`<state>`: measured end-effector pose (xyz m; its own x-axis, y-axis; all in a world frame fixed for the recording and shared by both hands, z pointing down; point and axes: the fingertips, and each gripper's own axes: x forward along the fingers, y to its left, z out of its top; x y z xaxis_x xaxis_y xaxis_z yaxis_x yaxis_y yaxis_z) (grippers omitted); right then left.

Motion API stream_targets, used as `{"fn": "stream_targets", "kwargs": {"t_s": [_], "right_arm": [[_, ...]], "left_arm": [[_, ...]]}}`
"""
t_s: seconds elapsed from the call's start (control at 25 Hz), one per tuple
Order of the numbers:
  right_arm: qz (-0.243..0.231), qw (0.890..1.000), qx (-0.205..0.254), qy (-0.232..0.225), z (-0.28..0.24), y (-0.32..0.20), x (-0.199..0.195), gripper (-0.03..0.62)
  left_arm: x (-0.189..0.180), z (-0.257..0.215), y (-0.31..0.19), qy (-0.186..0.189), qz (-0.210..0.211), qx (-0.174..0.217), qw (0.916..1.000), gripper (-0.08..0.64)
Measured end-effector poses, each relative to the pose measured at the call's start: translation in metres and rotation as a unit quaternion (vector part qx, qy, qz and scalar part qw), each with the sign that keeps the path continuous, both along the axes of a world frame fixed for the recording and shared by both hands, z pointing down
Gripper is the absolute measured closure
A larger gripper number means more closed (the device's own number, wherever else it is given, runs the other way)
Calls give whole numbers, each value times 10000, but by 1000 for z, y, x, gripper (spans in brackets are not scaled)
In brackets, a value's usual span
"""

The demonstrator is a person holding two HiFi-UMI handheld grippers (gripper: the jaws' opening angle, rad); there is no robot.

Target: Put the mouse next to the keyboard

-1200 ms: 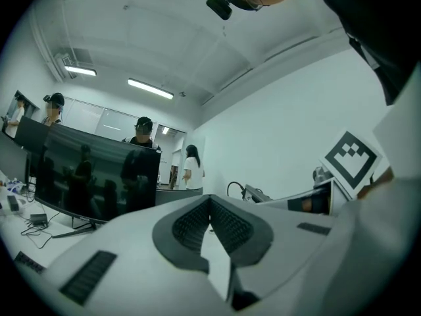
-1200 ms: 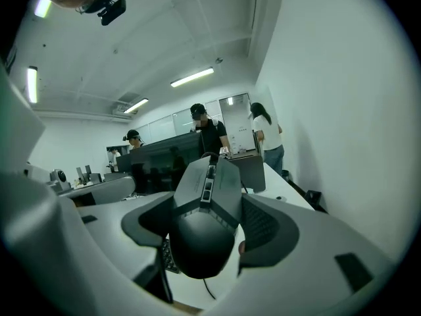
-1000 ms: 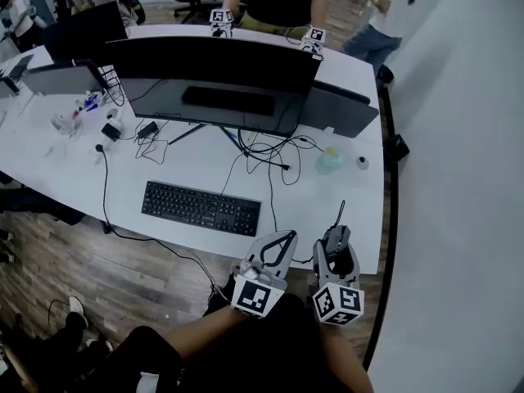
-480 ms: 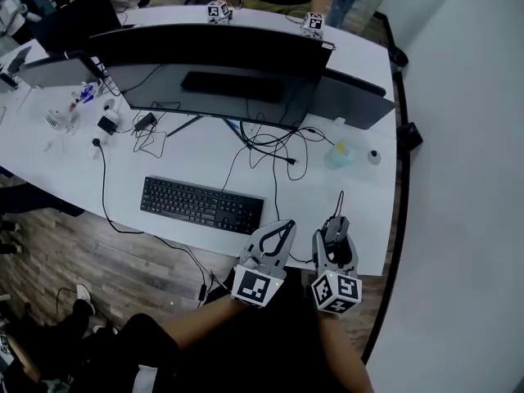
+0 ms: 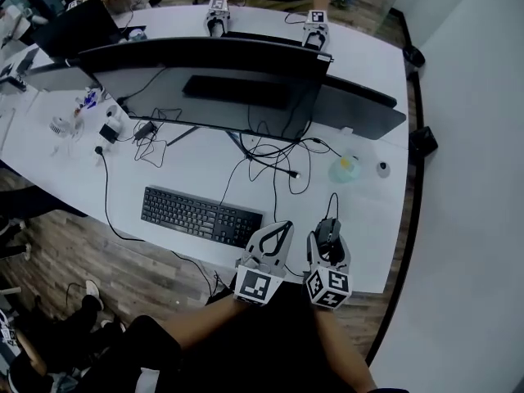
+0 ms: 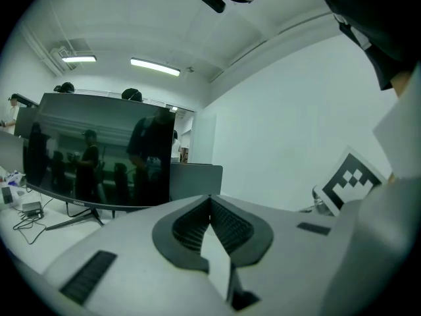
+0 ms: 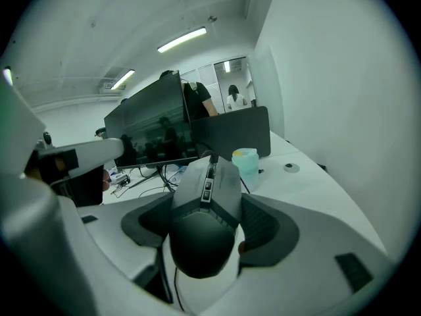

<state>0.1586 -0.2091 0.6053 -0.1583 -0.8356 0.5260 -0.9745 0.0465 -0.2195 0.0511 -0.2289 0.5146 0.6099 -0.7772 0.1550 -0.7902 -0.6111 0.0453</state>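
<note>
A black wired mouse [image 5: 328,233] [image 7: 205,209] sits between the jaws of my right gripper [image 5: 327,237] [image 7: 209,196], which is shut on its sides near the table's front edge. Its cable runs back toward the monitor. The black keyboard [image 5: 200,216] lies on the white table [image 5: 188,170] to the left of both grippers. My left gripper [image 5: 278,232] [image 6: 209,226] hovers just right of the keyboard's end, its jaws shut with nothing between them.
A wide curved monitor [image 5: 209,84] stands behind the keyboard, with tangled cables [image 5: 270,158] under it. A pale green container [image 5: 345,168] and a small round object [image 5: 381,168] sit at the right. People stand beyond the table's far edge. Wooden floor lies below the front edge.
Both grippers have shifted a little forward over the table's front edge, the right one carrying the mouse with it. The head view has tilted slightly.
</note>
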Motion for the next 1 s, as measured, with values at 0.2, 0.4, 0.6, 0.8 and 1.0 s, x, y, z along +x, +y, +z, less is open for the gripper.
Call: {"fn": "stream_targets", "kwargs": {"t_s": [0.2, 0.4, 0.6, 0.8, 1.0], "right_arm": [[-136, 9993, -354, 60, 38, -19, -2, 279], [-279, 9965, -707, 345, 73, -29, 0, 279], [-342, 9922, -1084, 517, 108, -30, 6, 279], [-418, 9880, -1362, 603, 135, -26, 2, 279], [-458, 9839, -1585, 691, 153, -19, -3, 279]], "left_arm": [[2, 18, -18, -77, -169, -188, 9997, 557], [2, 34, -28, -306, -145, -391, 9987, 557], [1, 37, -34, -194, -242, -424, 9986, 557], [-5, 44, -38, -258, -276, -633, 9973, 557], [-10, 51, -37, -367, -329, -565, 9972, 557]]}}
